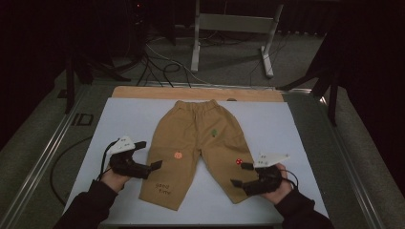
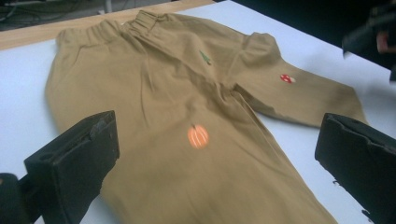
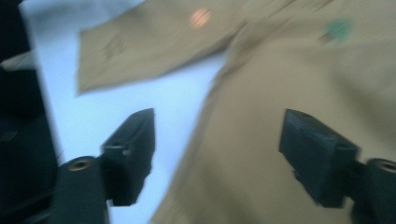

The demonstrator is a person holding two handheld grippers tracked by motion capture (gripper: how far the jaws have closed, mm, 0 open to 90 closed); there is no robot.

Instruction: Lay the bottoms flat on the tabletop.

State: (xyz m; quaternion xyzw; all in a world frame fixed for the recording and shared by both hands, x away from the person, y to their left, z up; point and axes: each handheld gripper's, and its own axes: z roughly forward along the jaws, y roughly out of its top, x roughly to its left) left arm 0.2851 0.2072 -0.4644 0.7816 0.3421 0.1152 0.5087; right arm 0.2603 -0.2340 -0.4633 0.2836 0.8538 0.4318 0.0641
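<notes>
The small tan cotton trousers [image 1: 198,143] with the elastic waistband lie flat and spread on the pale blue sheet covering the counter [image 1: 124,119], waistband at the far side, both legs fanning toward the person. On the left leg sits a little orange pumpkin patch [image 2: 198,136], on the right leg a red mushroom patch [image 2: 287,79], and up near the middle a small green tree patch [image 2: 205,57]. Dark lettering shows near the hem of the left leg in the high view.

Left claw [image 1: 148,154] is down at the outer edge of the left leg, about level with the pumpkin, jaws spread wide with nothing between them; its own view looks up the leg toward the waistband, cloth lying under the gap.

Right claw [image 1: 242,174] hovers at the lower end of the right leg, just below the mushroom, also wide open and holding nothing. The right gripper view is blurred, but tan fabric runs under the gap between the jaws, with a strip of blue sheet on one side. The two claws are well apart, one per leg.
</notes>
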